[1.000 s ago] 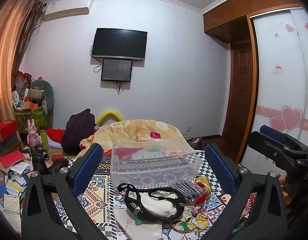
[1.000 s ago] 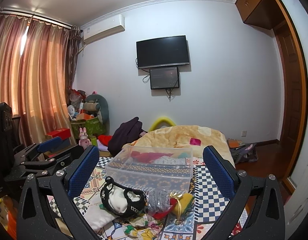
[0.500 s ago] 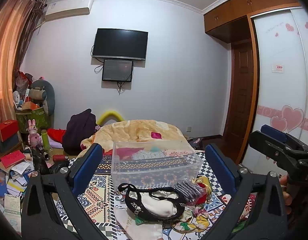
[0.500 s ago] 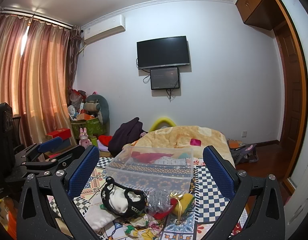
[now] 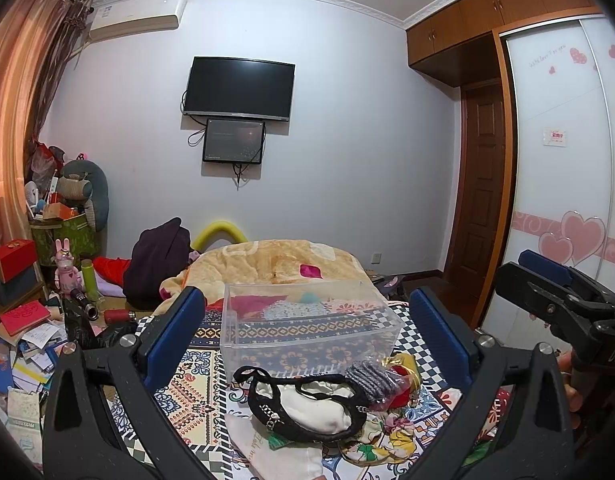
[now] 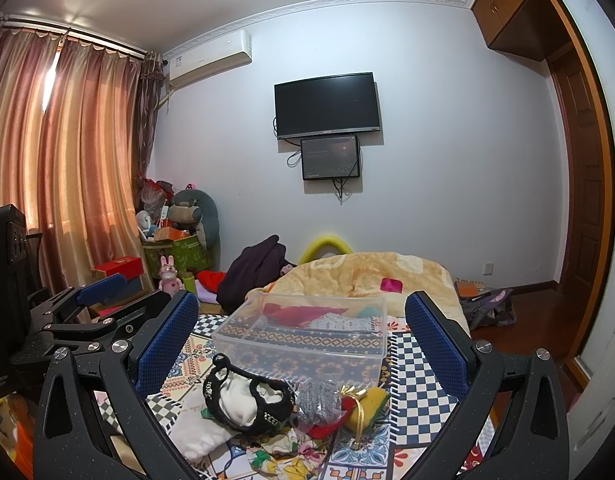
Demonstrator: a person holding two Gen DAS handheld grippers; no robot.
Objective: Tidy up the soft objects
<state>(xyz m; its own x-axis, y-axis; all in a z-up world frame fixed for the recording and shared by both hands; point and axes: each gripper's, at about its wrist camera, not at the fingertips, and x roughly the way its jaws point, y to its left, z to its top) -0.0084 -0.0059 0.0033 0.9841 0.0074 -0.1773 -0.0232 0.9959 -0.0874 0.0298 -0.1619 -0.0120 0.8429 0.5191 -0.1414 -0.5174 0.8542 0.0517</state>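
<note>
A pile of soft things lies on the patterned cloth: a black-trimmed white pouch, a bagged grey knit piece, a yellow and red item and white fabric. Behind the pile stands a clear plastic bin. My left gripper is open and empty above the pile. My right gripper is open and empty, also facing the bin. Each gripper shows at the edge of the other's view.
The patterned tablecloth covers the surface. Beyond it lie a beige blanket, dark clothing, and clutter of boxes and toys at the left. A wardrobe and door stand at the right.
</note>
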